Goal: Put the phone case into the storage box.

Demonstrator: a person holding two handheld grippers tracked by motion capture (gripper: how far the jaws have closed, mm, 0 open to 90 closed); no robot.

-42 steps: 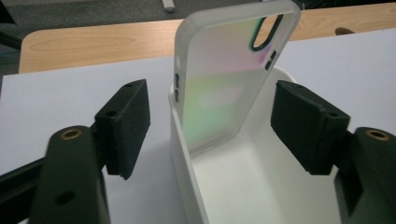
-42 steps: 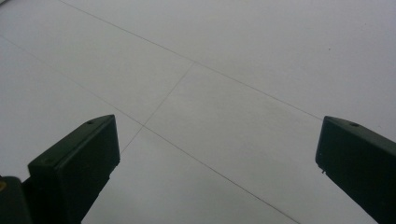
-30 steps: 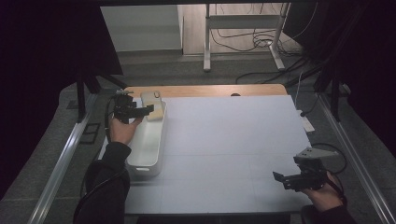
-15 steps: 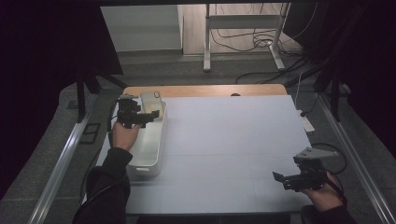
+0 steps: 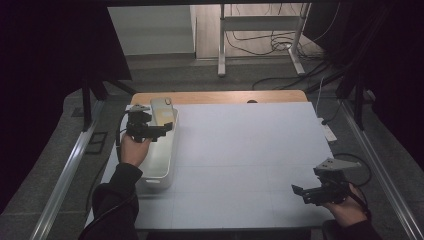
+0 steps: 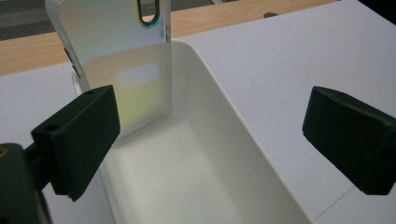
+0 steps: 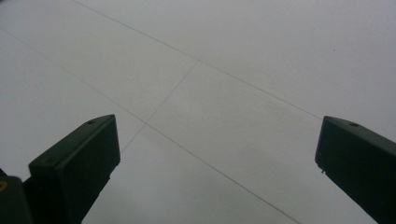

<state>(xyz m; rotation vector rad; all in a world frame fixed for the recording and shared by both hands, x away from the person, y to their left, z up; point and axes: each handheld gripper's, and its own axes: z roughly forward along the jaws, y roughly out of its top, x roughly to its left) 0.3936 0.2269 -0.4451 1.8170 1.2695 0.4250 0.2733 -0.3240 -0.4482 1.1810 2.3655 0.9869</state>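
A: Item one, near right. Status?

B: Right tool (image 5: 306, 194), held low over the near right corner of the surface (image 5: 250, 165). Jaws spread wide, nothing between them; beneath them, the bare white top with its faint seam lines (image 7: 196, 60). Idle, by my reading.

A: Item two, left side, middle distance.

B: Left tool (image 5: 159, 131), over the white bin (image 5: 165, 150), which lies lengthwise along the left edge of the surface. Its jaws have just been opening and now stand released. Between them: the bin's hollow, no object gripped.

A: Item three, farther along?

B: Phone case (image 6: 116, 60), pale and iridescent, oval camera cut-out near its top. It stands tilted, leaning against the far end of the bin, lower edge down inside, upper end rising above the rim. In the high view it shows at the bin's far end (image 5: 162, 107). The left tool's near jaw sits just beside it, apart, not pressing.

A: Step in hand?

B: Judged: the release. Case set into the bin, grip let go.

A: Next move requires?

B: Likely drawing the left tool back toward the near side, jaws kept wide, clear of the leaning case so it is not knocked flat or tipped out over the rim.

A: Farthest entry?

B: Wooden strip (image 5: 220, 96) along the far edge of the surface.
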